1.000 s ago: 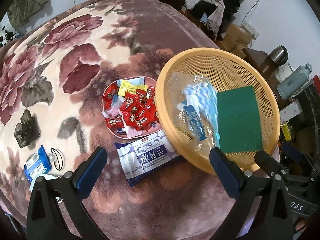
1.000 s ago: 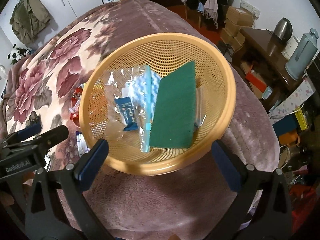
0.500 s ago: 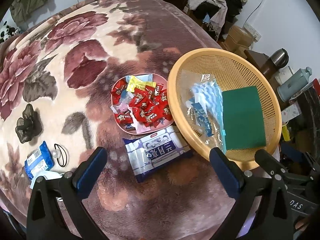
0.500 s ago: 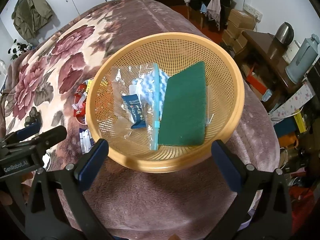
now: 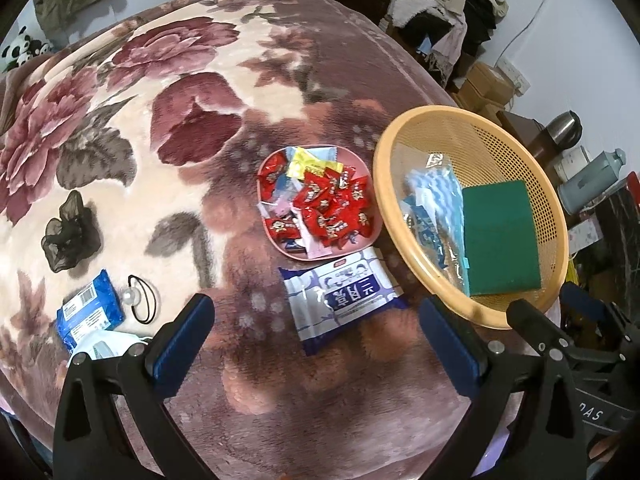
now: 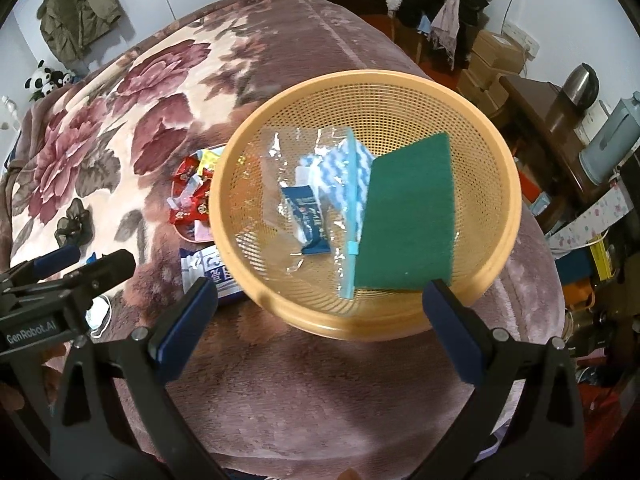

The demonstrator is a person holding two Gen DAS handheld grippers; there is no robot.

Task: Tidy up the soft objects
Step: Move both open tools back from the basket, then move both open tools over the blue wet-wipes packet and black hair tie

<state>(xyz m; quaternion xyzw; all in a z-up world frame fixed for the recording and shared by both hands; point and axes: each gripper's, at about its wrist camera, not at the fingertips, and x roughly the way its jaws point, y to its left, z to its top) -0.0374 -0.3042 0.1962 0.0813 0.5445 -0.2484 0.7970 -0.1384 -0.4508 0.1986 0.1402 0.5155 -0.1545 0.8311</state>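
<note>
An orange mesh basket [image 5: 394, 216] [image 6: 508, 216] lies on the floral blanket and holds a green scouring pad [image 5: 500, 236] [image 6: 408, 216] and a clear bag with a blue-white cloth [image 5: 434, 200] [image 6: 332, 184]. A white-and-purple wipes pack [image 5: 344, 296] [image 6: 200, 268] lies left of the basket. My left gripper [image 5: 316, 328] is open and empty, just in front of the wipes pack. My right gripper [image 6: 320, 308] is open and empty above the basket's near rim.
A pink plate [image 5: 280, 244] of red candies sits beside the basket. On the left lie a dark scrunchie [image 5: 68, 236], a blue tissue pack [image 5: 88, 312], a hair tie [image 5: 142, 304] and a white mask [image 5: 104, 344]. Boxes, flasks and clutter stand right of the bed.
The left view has pulled back and shifted left, so the wipes pack sits more centred between the fingers. The right view has backed off the basket slightly. Both grippers stay open.
</note>
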